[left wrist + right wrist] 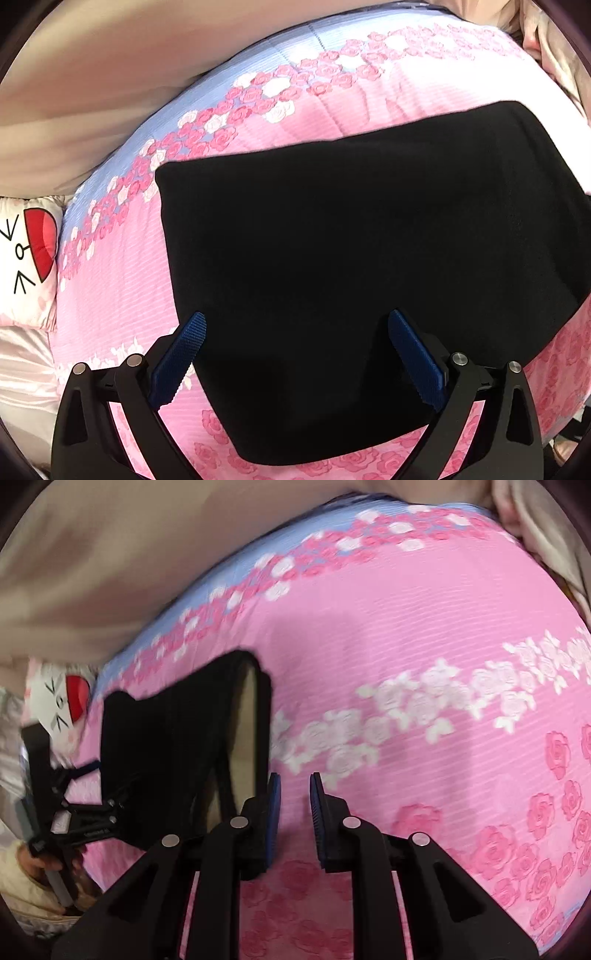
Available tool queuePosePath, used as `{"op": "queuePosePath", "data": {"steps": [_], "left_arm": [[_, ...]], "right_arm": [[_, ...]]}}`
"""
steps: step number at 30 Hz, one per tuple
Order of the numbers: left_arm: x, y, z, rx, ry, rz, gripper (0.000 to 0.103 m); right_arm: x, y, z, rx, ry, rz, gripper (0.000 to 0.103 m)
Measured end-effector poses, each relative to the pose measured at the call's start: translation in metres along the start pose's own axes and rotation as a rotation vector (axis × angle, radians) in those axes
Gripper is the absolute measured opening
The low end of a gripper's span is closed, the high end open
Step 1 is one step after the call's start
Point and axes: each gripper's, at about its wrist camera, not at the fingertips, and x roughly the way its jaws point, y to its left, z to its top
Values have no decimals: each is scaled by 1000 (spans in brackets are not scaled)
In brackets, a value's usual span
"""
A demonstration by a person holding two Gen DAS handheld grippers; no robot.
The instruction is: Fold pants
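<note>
A pink rose-print bedspread point(122, 295) covers the bed. Black pants point(351, 258), folded into a block, lie under my wide-open left tool point(295, 356). My right tool point(294, 812), nearly closed, holds nothing. I should press edges flat, evenly.

The folded pants point(351, 277) lie on the bedspread point(110, 295), a pillow point(26, 258) to their left.

Saw R gripper point(294, 794) at 6 o'clock, jaws narrowly apart, nothing btwn, over pink rose bedsheet point(424, 635). Black pants point(162, 746) at 9 o'clock w/ L gripper point(86, 771) beside.
</note>
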Motion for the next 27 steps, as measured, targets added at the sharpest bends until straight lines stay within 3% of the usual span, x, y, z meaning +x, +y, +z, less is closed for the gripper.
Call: {"op": "queuePosePath", "data": {"steps": [5,8,13,16,19,23,25,27], "left_arm": [[3,3,-1,-36,28,2,98],[0,-2,2,-8,29,30,98],[6,-1,0,-15,50,36,98],[7,-1,1,-18,56,38,98],[7,-1,3,-2,53,47,98],[9,-2,3,-10,51,46,98],[9,-3,4,-3,53,47,98],[8,-3,4,2,53,44,98]], "right_arm": [[20,15,14,-82,5,39,17],[36,47,12,-184,43,134,17],[55,79,8,-238,102,221,17],[59,78,10,-257,103,178,17],[47,60,18,-194,43,147,18],[55,47,25,-169,80,210,39],[58,50,26,-191,92,246,58],[64,58,27,-224,107,235,60]]}}
